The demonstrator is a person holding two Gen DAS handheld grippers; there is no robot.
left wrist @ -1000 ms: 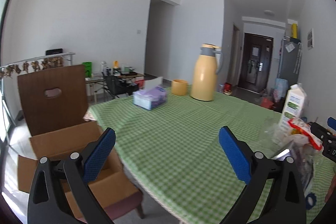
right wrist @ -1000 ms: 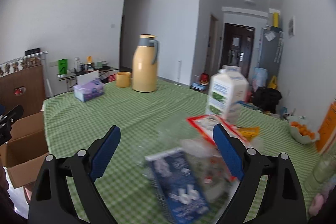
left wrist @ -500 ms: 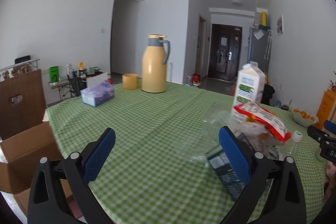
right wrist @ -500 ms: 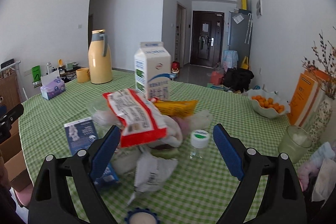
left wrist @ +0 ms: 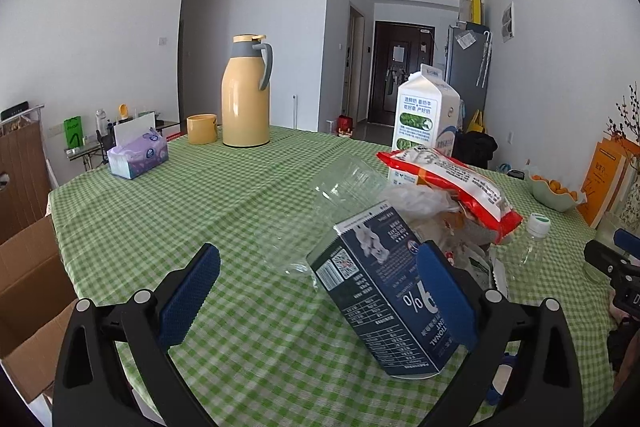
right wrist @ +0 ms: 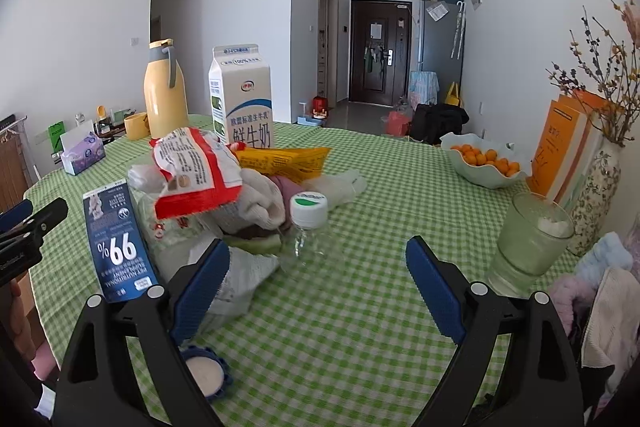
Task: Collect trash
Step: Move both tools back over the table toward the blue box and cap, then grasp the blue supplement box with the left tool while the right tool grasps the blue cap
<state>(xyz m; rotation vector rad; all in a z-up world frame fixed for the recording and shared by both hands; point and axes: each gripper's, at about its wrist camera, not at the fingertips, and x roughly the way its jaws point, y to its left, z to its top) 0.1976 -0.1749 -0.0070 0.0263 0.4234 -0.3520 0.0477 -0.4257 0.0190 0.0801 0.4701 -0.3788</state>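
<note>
A pile of trash lies on the green checked table (left wrist: pixel 160 211): a dark blue carton (left wrist: pixel 384 299), a red snack bag (left wrist: pixel 452 179), a clear plastic bottle (left wrist: pixel 344 195), crumpled wrappers and a small white-capped bottle (right wrist: pixel 308 223). The carton (right wrist: pixel 116 243), red bag (right wrist: pixel 192 167) and a yellow wrapper (right wrist: pixel 284 159) also show in the right wrist view. My left gripper (left wrist: pixel 320 299) is open, its right finger beside the carton. My right gripper (right wrist: pixel 320 287) is open and empty, just right of the pile.
A milk carton (right wrist: pixel 242 99), yellow thermos (left wrist: pixel 246 95), yellow cup (left wrist: pixel 202 129) and tissue box (left wrist: pixel 138 155) stand farther back. An open cardboard box (left wrist: pixel 28 299) sits off the table's left edge. A bowl of oranges (right wrist: pixel 484 163), glass (right wrist: pixel 528 243), books and vase stand at right.
Both grippers have swung right, from the cardboard box and bare tablecloth toward the trash pile, and come closer to it. Both stayed open.
</note>
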